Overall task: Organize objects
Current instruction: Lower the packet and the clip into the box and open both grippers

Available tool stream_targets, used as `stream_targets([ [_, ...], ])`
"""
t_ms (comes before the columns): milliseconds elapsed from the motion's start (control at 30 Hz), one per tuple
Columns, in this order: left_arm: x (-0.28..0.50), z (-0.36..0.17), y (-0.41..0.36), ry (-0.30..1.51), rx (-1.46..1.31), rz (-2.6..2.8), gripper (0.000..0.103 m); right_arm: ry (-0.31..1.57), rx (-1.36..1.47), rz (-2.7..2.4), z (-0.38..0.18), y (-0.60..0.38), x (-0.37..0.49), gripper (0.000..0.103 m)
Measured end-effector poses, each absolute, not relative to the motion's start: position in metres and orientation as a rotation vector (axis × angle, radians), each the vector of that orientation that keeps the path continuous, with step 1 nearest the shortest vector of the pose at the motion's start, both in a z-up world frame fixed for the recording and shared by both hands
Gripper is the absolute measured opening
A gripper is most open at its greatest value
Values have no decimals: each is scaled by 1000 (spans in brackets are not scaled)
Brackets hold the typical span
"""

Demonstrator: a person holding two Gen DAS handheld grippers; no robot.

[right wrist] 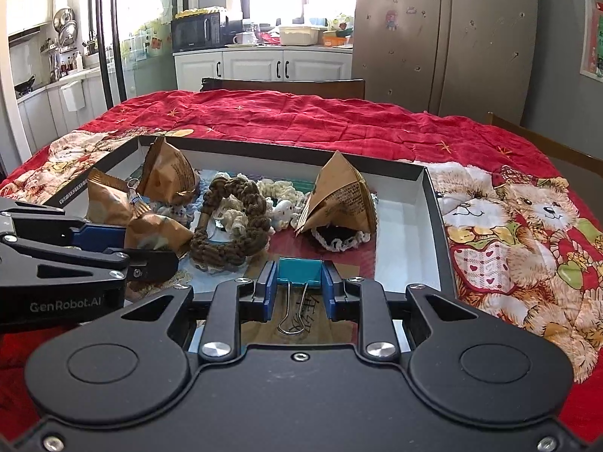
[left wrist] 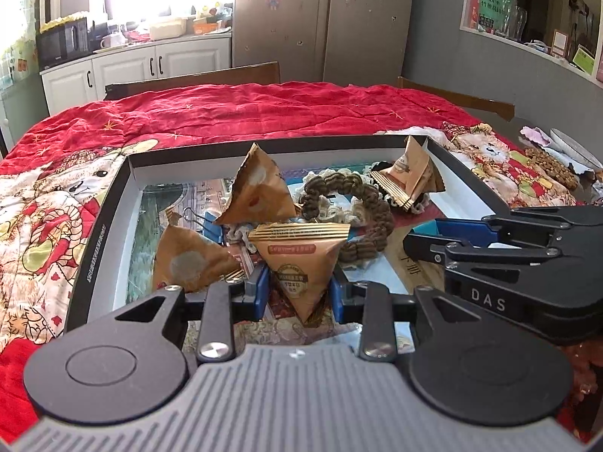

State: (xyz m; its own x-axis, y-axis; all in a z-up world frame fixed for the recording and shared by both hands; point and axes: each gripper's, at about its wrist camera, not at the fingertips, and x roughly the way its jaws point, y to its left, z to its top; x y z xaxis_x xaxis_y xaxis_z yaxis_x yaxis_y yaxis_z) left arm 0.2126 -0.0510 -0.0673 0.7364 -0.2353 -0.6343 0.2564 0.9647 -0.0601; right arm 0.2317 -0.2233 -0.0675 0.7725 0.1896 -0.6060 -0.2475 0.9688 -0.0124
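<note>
A shallow black-rimmed tray (left wrist: 101, 226) lies on the red quilted table and shows in the right wrist view (right wrist: 433, 203) too. It holds several brown triangular snack packets, a brown crocheted ring (left wrist: 354, 218) (right wrist: 230, 226) and cream crochet pieces. My left gripper (left wrist: 301, 286) is shut on a brown triangular packet (left wrist: 297, 260), held over the tray's near side. My right gripper (right wrist: 299, 290) is shut on a teal binder clip (right wrist: 299, 271), over the tray's near right part. Each gripper shows from the side in the other's view: the right gripper (left wrist: 422, 241), the left gripper (right wrist: 150, 248).
Loose packets stand in the tray (left wrist: 260, 188) (left wrist: 410, 177) (right wrist: 339, 199) (right wrist: 166, 177). A blue binder clip (left wrist: 209, 222) lies among them. Snack clutter (left wrist: 550, 165) sits on the quilt at the right. Wooden chairs (left wrist: 196, 79) stand behind the table.
</note>
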Motion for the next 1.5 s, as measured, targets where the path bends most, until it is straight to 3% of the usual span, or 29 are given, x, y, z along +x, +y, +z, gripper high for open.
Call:
stream_targets([
  [533, 212, -67, -52, 689, 38, -267, 46, 636, -108, 233, -69, -223, 231, 26],
  [633, 211, -67, -53, 688, 38, -266, 48, 636, -100, 234, -69, -224, 231, 31],
  [700, 211, -67, -53, 688, 34, -267, 55, 636, -99, 236, -69, -224, 230, 37],
  [1500, 181, -37, -53, 580, 51, -266, 73, 596, -82, 258, -50, -227, 207, 39],
])
